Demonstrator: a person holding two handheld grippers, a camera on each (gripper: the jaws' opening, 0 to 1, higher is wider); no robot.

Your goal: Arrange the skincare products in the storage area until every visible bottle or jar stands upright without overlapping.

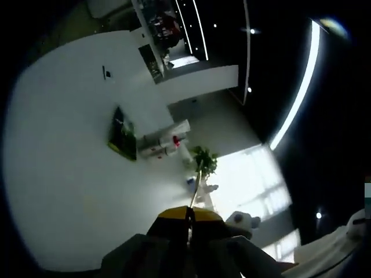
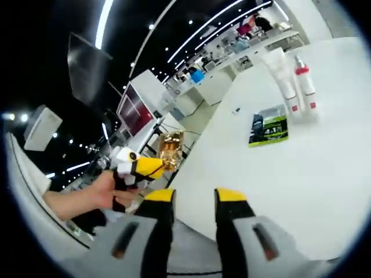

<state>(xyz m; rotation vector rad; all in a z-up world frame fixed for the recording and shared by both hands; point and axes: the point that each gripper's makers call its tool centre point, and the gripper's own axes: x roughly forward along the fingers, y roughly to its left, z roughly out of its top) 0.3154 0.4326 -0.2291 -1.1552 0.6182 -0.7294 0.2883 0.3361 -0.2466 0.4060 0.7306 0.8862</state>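
On the white table [image 2: 301, 174] a white tube [image 2: 282, 81] and a white bottle with a red cap [image 2: 304, 84] seem to stand side by side, close together, far from both grippers. A green and black packet [image 2: 268, 126] lies flat in front of them. The left gripper view shows the same packet [image 1: 123, 136] and the white containers [image 1: 167, 139] on the table [image 1: 64, 162]. My right gripper [image 2: 195, 197] is open over the table's near edge with nothing between its yellow tips. My left gripper [image 1: 188, 217] is shut and empty; a hand holds it [image 2: 139, 167] off the table's left side.
A potted plant [image 1: 203, 161] stands beyond the table. A gold ornament [image 2: 171, 145] and counters with shelves [image 2: 214, 63] lie behind the table's far edge. The hand [image 2: 98, 194] is beside the table's near left edge. Bare table surface lies between my right gripper and the packet.
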